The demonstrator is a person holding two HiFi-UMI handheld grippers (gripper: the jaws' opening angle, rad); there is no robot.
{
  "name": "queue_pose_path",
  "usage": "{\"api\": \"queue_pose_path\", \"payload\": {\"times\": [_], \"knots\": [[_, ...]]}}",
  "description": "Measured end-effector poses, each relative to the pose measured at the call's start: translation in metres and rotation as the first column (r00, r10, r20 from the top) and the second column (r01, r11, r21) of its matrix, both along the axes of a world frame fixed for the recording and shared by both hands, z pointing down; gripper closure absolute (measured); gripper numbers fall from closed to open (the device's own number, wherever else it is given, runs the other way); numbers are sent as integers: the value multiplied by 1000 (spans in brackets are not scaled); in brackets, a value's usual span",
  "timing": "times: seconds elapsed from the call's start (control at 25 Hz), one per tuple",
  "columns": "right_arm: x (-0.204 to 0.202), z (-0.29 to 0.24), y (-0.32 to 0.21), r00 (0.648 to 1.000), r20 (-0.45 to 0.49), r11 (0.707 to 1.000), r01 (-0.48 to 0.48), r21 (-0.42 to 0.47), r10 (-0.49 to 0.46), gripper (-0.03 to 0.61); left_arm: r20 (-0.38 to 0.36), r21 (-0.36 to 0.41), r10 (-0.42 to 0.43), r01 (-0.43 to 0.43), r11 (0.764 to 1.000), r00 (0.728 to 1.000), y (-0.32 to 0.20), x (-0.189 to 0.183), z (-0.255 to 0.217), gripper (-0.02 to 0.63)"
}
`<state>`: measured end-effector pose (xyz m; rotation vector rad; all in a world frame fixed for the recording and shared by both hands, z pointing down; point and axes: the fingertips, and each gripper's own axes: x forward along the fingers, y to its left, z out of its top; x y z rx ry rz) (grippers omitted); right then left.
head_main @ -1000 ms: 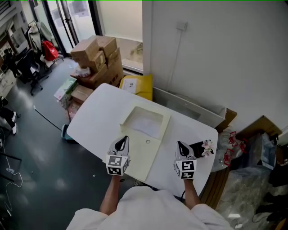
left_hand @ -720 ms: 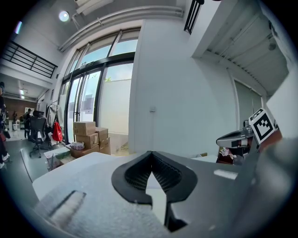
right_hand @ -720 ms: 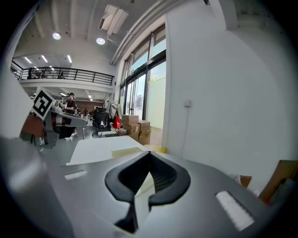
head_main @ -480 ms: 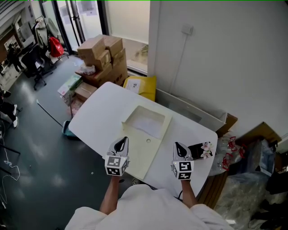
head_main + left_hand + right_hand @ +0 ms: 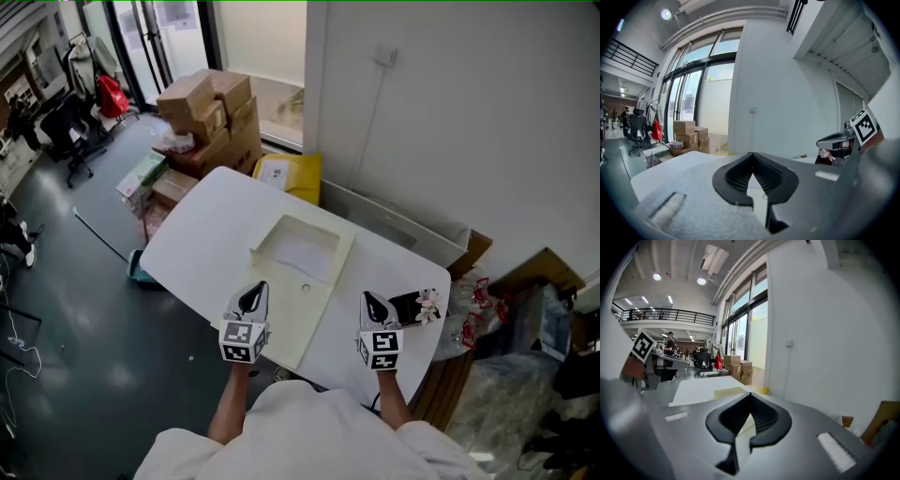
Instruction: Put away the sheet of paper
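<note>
A cream flat box [image 5: 319, 291] lies open on the white table [image 5: 202, 244], with a white sheet of paper [image 5: 302, 251] in its far tray and its lid spread flat toward me. My left gripper [image 5: 250, 294] hovers over the lid's near left edge, shut and empty. My right gripper [image 5: 369, 302] hangs over bare table to the right of the box, also shut and empty. In the left gripper view the jaws [image 5: 752, 154] meet at the tip, with the right gripper [image 5: 839, 139] off to the side. The right gripper view shows its jaws [image 5: 751, 395] closed, the box [image 5: 726, 392] beyond.
A small black object with a pale flower [image 5: 418, 306] sits at the table's right end. Stacked cardboard boxes [image 5: 206, 117] and a yellow bag [image 5: 286, 175] stand on the floor beyond the table. A wall runs along the right, with a long white tray [image 5: 394, 225] at its foot.
The head view has shifted slightly. Both grippers keep their places over the near part of the table, still shut.
</note>
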<state>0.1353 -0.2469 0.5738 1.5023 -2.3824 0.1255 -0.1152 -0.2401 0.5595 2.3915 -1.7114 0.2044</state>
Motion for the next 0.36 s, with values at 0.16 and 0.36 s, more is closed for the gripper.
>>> {"api": "queue_pose_path", "payload": {"times": [0.16,0.36], "knots": [[-1,1,1,1000,0,1000,4,-3,-4,578,-3,-1,2,-2,1000,1000,0,3,2,611],[-1,6,2,1000,-4,1000,9,-6,-9,578,-15,4,7,-7,1000,1000,-2,9,3,609]]}}
